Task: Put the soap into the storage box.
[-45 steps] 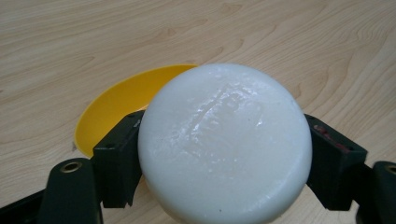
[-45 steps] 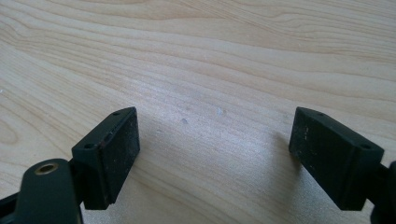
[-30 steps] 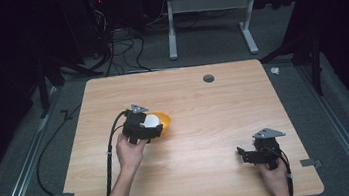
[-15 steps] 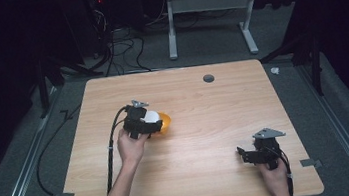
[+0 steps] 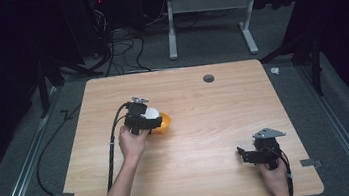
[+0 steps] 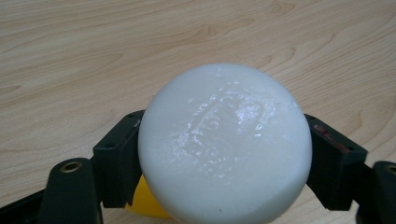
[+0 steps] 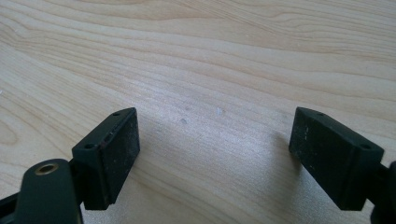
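The table [image 5: 208,139] is lit evenly from above while the floor around it falls into near-darkness. The high view is soft and grainy. In the left gripper view, glare speckles the white ball [image 6: 224,144]. In the right gripper view, soft shadows spread beneath the jaws.

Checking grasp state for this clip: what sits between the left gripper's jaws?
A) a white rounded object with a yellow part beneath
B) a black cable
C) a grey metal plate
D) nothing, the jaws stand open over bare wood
A: in the left gripper view the white rounded object fills the gap of the left gripper, both jaws pressed on its sides, with a yellow part below.
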Demonstrator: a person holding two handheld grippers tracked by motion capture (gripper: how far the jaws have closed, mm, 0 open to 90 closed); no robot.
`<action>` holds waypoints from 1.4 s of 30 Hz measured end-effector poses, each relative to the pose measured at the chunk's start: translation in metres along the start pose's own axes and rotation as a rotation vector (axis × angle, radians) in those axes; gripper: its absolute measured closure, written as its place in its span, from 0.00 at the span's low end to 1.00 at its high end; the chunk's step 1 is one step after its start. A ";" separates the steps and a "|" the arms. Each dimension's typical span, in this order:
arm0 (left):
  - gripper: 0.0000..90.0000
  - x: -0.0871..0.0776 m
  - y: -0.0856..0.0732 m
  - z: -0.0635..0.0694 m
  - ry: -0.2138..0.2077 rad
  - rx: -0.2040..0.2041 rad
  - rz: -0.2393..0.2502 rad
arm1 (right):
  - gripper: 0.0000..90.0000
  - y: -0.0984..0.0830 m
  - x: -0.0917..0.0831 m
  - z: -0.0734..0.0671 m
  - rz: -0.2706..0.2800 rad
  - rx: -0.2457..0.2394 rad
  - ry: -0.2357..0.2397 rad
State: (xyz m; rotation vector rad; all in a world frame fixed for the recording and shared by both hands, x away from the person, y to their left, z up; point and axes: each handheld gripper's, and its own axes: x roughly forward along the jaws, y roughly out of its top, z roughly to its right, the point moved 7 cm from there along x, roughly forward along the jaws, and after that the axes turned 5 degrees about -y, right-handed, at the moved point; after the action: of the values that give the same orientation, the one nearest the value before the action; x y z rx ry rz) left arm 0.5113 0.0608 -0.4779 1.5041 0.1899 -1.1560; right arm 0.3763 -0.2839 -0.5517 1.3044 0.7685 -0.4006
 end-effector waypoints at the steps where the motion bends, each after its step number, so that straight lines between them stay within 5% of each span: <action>1: 0.27 0.001 0.000 -0.001 0.004 -0.001 -0.006 | 0.19 0.000 0.000 0.000 0.000 0.000 0.000; 13: 0.27 0.015 -0.004 -0.006 0.024 -0.029 -0.032 | 0.19 0.000 0.000 0.000 0.000 -0.002 0.000; 42: 0.27 0.032 -0.012 -0.009 0.064 -0.017 -0.099 | 0.19 0.000 0.000 0.000 0.000 -0.005 0.001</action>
State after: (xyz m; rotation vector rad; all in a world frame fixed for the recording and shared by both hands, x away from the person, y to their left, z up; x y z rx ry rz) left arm 0.5240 0.0571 -0.5106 1.5323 0.3200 -1.1818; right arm 0.3763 -0.2837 -0.5518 1.2996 0.7698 -0.3976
